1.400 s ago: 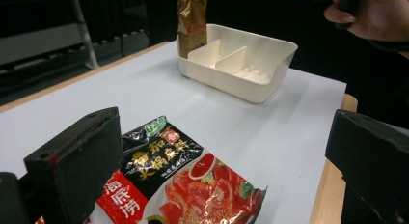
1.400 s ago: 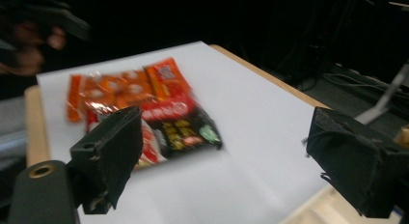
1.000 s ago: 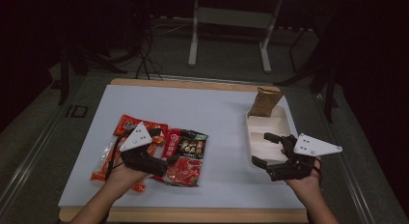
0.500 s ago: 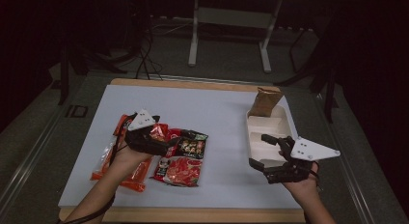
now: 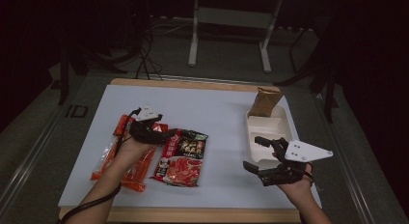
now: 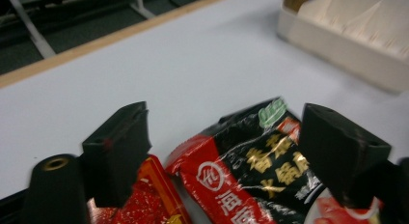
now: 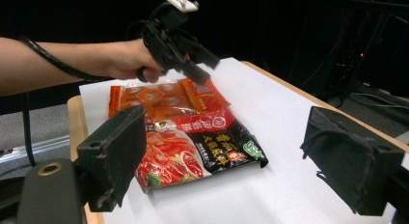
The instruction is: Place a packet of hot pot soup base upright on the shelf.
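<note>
1. The left gripper (image 5: 166, 133) has moved away from the person since a second ago, up over the far ends of the food packs. The right gripper (image 5: 260, 154) has stayed near the white tray.
2. The left gripper's jaws are wide apart and hold nothing. In the left gripper view the top of the red and black pack (image 6: 251, 171) sits between them, lower down.
3. The right gripper's jaws are wide apart too, with nothing in them. It hangs just by the near end of the white tray (image 5: 284, 125).
4. The red and black pack (image 5: 182, 156) lies flat on the white table (image 5: 217, 108), left of the middle. Its long side runs from near the person to far away, and its black end points away.
5. The pack has Chinese writing in yellow and white, a round white mark on the red part, and a small green mark at one corner. I cannot read the words.
6. Orange and red packs (image 5: 130, 159) lie just left of it, touching or partly under it, also pointing long ways away from the person.
7. A brown paper bag (image 5: 265, 101) stands at the far end of the tray.
</note>
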`<control>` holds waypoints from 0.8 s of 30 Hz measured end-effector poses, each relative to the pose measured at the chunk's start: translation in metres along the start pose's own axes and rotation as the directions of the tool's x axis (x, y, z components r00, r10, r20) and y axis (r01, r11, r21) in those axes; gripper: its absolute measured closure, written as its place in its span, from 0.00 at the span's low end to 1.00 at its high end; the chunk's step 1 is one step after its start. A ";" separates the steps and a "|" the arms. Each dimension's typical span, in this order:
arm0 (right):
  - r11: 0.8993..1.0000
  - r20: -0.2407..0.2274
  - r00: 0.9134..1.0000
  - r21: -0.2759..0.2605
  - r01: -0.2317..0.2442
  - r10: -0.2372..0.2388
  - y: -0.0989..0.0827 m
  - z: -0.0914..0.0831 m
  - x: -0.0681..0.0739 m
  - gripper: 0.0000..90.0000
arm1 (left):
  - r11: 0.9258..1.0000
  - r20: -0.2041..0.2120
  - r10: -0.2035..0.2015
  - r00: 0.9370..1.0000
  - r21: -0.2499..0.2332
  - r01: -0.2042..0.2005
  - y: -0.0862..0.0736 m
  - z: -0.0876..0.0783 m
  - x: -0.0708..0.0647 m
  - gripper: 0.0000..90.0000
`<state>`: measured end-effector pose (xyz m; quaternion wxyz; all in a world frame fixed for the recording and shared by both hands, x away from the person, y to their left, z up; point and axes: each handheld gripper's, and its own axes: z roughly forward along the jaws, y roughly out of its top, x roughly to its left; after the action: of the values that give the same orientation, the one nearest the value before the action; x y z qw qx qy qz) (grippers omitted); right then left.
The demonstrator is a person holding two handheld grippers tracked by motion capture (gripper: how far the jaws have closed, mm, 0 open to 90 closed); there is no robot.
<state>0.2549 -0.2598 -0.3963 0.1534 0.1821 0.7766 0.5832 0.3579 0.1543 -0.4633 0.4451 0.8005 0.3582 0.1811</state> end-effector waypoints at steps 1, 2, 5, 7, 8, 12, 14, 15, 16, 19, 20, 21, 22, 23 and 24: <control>1.000 -0.004 1.000 0.005 -0.005 0.005 0.000 0.001 0.000 0.17 | 1.000 0.008 -0.003 1.000 0.008 0.003 -0.002 0.004 0.001 0.25; 1.000 -0.001 1.000 0.003 -0.004 0.004 -0.001 0.001 0.000 0.17 | 1.000 -0.001 -0.009 1.000 0.016 0.009 -0.003 0.007 0.002 0.27; 1.000 -0.010 1.000 0.009 -0.008 0.008 -0.002 0.002 0.001 0.17 | 0.999 -0.008 -0.019 1.000 0.039 0.020 -0.008 0.017 0.005 0.32; 1.000 -0.017 1.000 0.013 -0.008 0.008 -0.002 0.003 0.000 0.18 | 0.998 -0.008 -0.020 1.000 0.061 0.020 -0.011 0.024 0.007 0.33; 1.000 -0.016 1.000 0.015 -0.010 0.010 -0.003 0.003 0.001 0.18 | 0.997 -0.011 -0.023 1.000 0.077 0.024 -0.013 0.028 0.007 0.34; 1.000 -0.023 1.000 0.024 -0.010 0.011 -0.004 0.005 0.002 0.18 | 0.991 -0.012 -0.020 1.000 0.133 0.021 -0.019 0.040 0.010 0.36; 1.000 -0.021 1.000 0.026 -0.005 0.006 -0.005 0.006 0.002 0.18 | 0.988 -0.017 -0.026 1.000 0.150 0.028 -0.021 0.044 0.011 0.37; 1.000 -0.021 1.000 0.026 -0.005 0.006 -0.005 0.006 0.002 0.18 | 0.988 -0.017 -0.026 1.000 0.150 0.028 -0.021 0.044 0.011 0.38; 1.000 -0.026 1.000 0.028 -0.009 0.009 -0.005 0.006 0.002 0.18 | 0.986 -0.037 -0.012 0.999 0.166 0.018 -0.024 0.049 0.010 0.38; 0.999 -0.027 1.000 0.031 -0.013 0.014 -0.005 0.005 0.002 0.18 | 0.984 -0.028 -0.013 1.000 0.179 0.018 -0.025 0.054 0.011 0.41; 0.999 -0.027 1.000 0.033 -0.011 0.012 -0.006 0.006 0.002 0.18 | 0.984 -0.023 -0.013 1.000 0.177 0.017 -0.026 0.056 0.011 0.41; 0.999 -0.031 0.999 0.037 -0.012 0.014 -0.006 0.006 0.002 0.18 | 0.986 -0.017 -0.012 1.000 0.169 0.014 -0.026 0.057 0.011 0.43; 0.999 -0.028 1.000 0.037 -0.012 0.013 -0.006 0.006 0.002 0.18 | 0.985 -0.010 -0.010 1.000 0.171 0.012 -0.026 0.058 0.011 0.44; 0.999 -0.032 0.999 0.041 -0.014 0.015 -0.007 0.006 0.002 0.18 | 0.986 -0.006 -0.007 1.000 0.169 0.008 -0.027 0.059 0.011 0.44; 0.999 -0.033 0.999 0.046 -0.014 0.016 -0.007 0.007 0.002 0.18 | 0.984 -0.002 -0.006 1.000 0.177 0.006 -0.027 0.060 0.011 0.44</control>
<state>0.2555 -0.2550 -0.4047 0.1321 0.1816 0.7907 0.5695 0.3913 0.1370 -0.5187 0.3727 0.8356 0.3756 0.1478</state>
